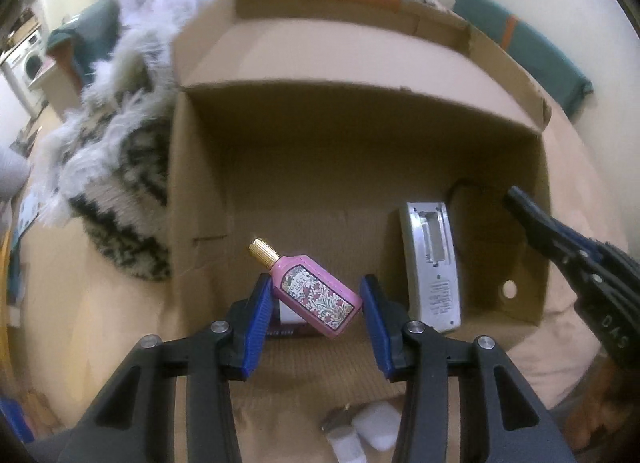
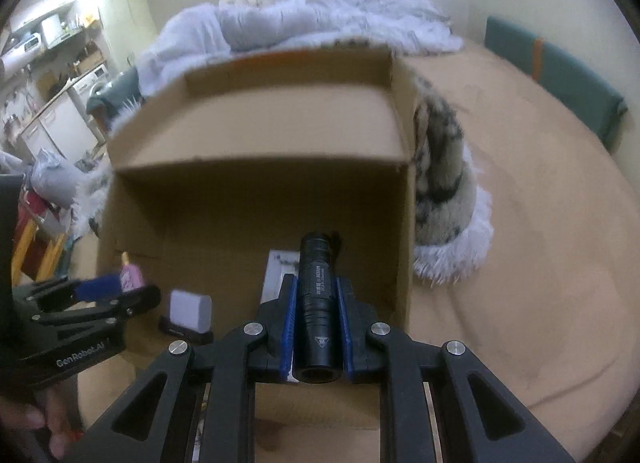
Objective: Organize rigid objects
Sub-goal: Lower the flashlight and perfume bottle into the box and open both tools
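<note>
An open cardboard box (image 1: 352, 151) lies on the bed. In the left wrist view a pink perfume bottle (image 1: 316, 295) with a gold cap sits tilted between the blue pads of my left gripper (image 1: 316, 299), whose jaws stand a little wider than the bottle; contact is unclear. A grey-white remote (image 1: 432, 263) lies in the box to the right. My right gripper (image 2: 318, 311) is shut on a black flashlight (image 2: 318, 303), held over the box (image 2: 256, 135) opening. The left gripper (image 2: 112, 291) and the pink bottle (image 2: 132, 277) also show at left in the right wrist view.
A small white block on a dark base (image 2: 188, 313) and a white card (image 2: 280, 271) lie in the box. A furry black-and-white blanket (image 1: 116, 167) lies beside the box, with a white duvet (image 2: 304, 19) behind. White items (image 1: 368, 431) lie on the near flap.
</note>
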Tool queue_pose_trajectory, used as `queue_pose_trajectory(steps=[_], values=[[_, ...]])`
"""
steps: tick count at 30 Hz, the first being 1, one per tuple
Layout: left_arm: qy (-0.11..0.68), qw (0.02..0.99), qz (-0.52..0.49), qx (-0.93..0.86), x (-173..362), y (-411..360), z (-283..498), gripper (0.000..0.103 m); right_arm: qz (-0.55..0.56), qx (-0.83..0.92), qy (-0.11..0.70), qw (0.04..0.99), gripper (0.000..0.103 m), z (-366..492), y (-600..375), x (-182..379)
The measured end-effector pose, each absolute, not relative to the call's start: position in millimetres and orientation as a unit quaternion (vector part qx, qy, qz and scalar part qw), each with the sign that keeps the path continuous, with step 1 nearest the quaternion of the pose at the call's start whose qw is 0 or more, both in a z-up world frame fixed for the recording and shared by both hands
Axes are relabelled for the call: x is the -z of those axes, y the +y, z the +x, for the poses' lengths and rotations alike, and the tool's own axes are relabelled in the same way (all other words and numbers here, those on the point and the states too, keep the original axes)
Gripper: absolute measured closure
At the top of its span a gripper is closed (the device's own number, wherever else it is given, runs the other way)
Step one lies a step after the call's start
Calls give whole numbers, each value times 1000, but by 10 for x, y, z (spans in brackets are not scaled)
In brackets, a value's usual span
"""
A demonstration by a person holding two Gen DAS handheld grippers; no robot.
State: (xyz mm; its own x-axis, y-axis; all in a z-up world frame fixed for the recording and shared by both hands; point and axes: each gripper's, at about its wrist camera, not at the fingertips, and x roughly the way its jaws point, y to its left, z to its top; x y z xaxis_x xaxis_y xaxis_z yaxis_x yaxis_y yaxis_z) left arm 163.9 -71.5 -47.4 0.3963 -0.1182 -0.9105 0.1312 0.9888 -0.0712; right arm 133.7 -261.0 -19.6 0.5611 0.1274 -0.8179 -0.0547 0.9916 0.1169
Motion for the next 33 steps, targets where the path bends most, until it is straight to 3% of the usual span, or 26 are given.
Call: queue_pose_trajectory(steps=[15,27,30,31,32,33], values=[[566,822,-30,52,812,-690,1678,62,64,-52,556,827,83,1543,-2521,742],[575,817,-12,53,973,-770,1635,62,77,-53,545,833,83,1589,-2536,696],[576,816,-4,49,973,-798,1628,60,98,-63,541,833,66,1593,-2568,661],[578,814,-7,50,977,-810,1629,57,108,-66,539,833,44,1594,-2587,647],[581,813,-12,51,968,-799,1628,49,116,-69,534,834,31,1593,-2602,628],[581,813,-16,50,958,-792,1638,42,122,-69,526,839,31,1582,-2615,599]])
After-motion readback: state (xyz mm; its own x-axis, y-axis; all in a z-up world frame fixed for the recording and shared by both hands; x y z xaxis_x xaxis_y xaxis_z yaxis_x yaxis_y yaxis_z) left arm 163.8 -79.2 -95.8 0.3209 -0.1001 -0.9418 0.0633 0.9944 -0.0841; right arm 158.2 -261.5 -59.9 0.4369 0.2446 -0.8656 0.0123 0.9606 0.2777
